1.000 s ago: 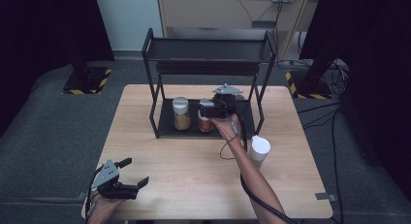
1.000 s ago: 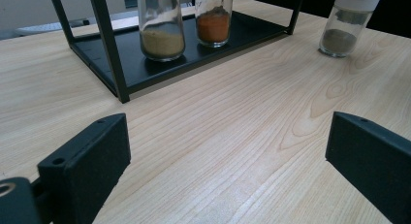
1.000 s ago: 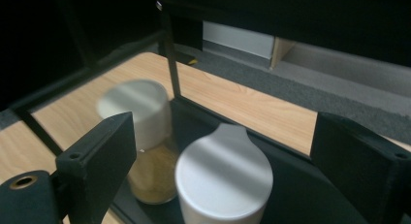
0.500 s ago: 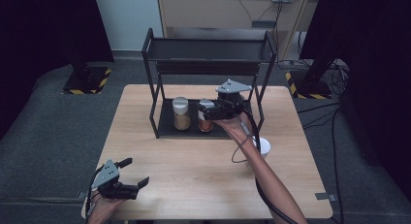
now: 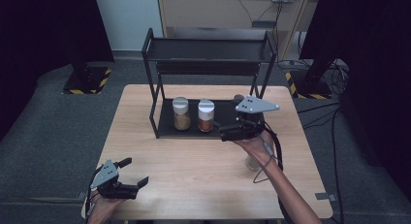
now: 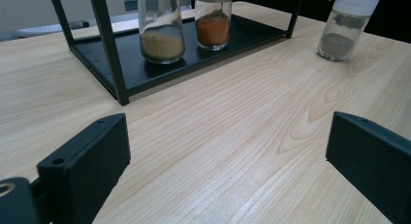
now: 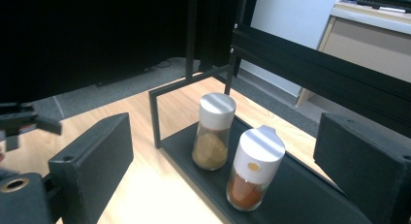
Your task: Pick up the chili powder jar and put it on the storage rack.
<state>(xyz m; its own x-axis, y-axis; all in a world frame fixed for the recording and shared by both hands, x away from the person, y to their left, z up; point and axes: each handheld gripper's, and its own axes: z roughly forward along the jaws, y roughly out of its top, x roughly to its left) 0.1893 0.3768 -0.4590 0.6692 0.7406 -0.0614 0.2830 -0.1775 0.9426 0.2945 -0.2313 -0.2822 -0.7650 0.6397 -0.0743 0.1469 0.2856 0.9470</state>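
On the lower shelf of a black rack point(image 5: 156, 118) stand two white-lidded jars, one of tan powder point(image 5: 181, 113) and one of orange powder point(image 5: 206, 116). My right gripper point(image 5: 219, 131) hovers just right of the orange jar point(image 7: 252, 168), pointing left. It is open, its jaws have just been opening, and nothing is between them. The tan jar point(image 7: 214, 132) stands farther along the shelf. A third jar of grey-brown powder point(image 5: 252, 162) stands on the table, partly hidden under my right hand. My left gripper point(image 5: 135, 172) rests open and empty at the table's near left corner.
The wooden table point(image 5: 194, 185) has bare room between the rack and my left gripper point(image 6: 228, 156). The rack's posts and upper shelf point(image 5: 208, 49) stand above the jars. The third jar point(image 6: 345, 25) is off the rack's right end. Cables trail from my right hand.
My right gripper has drawn back from the orange jar, rightward and toward the near side, and now covers the third jar's lid. The left gripper has not moved.
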